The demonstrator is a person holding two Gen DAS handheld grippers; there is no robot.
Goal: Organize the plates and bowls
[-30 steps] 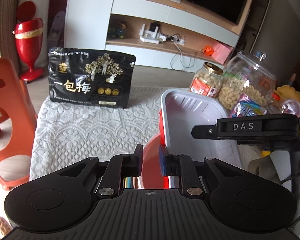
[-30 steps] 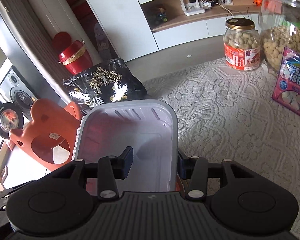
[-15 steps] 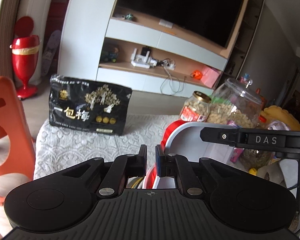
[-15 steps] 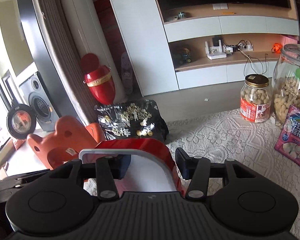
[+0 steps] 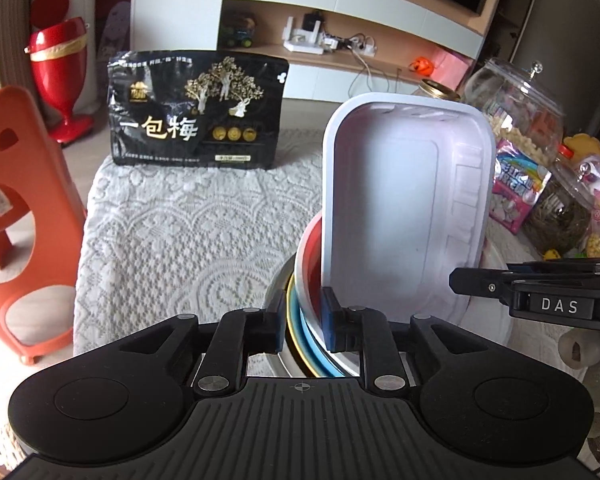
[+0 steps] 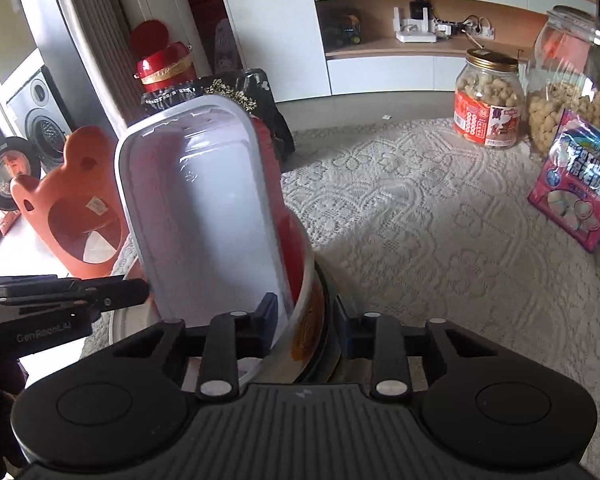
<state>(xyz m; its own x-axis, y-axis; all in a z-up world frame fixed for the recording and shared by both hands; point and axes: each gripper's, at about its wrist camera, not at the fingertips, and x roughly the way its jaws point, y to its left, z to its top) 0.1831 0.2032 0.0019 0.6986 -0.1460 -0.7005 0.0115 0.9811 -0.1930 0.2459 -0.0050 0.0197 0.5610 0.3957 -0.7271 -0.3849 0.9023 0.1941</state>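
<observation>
Standing nearly on edge between the two grippers is a nested stack of dishes — a white rectangular tray (image 5: 404, 208) innermost, a red bowl (image 6: 288, 236) behind it, then thin blue and yellow rims and a grey outer plate (image 5: 278, 304). The left gripper (image 5: 302, 326) straddles the stack's lower rim: its blue-padded fingers (image 5: 330, 320) sit on either side of the layered edges, one pad against the tray's inner face, the other outside the grey plate, jaws narrowly apart and pinching those rims. The right gripper (image 6: 306, 320) takes the opposite rim the same way — one finger inside the tray, the other outside the bowl's wall, closed onto the stack.

Each gripper shows as a black tip at the side of the other's view. The stack hangs over the near edge of the lace tablecloth (image 5: 188, 232). At the far edge a black snack bag (image 5: 196, 110) stands upright; toward the right edge are a gold-lidded jar of nuts (image 6: 488, 104), a big glass jar (image 6: 572, 80) and a pink candy packet (image 6: 580, 188). An orange stool (image 5: 16, 216) stands off the left edge.
</observation>
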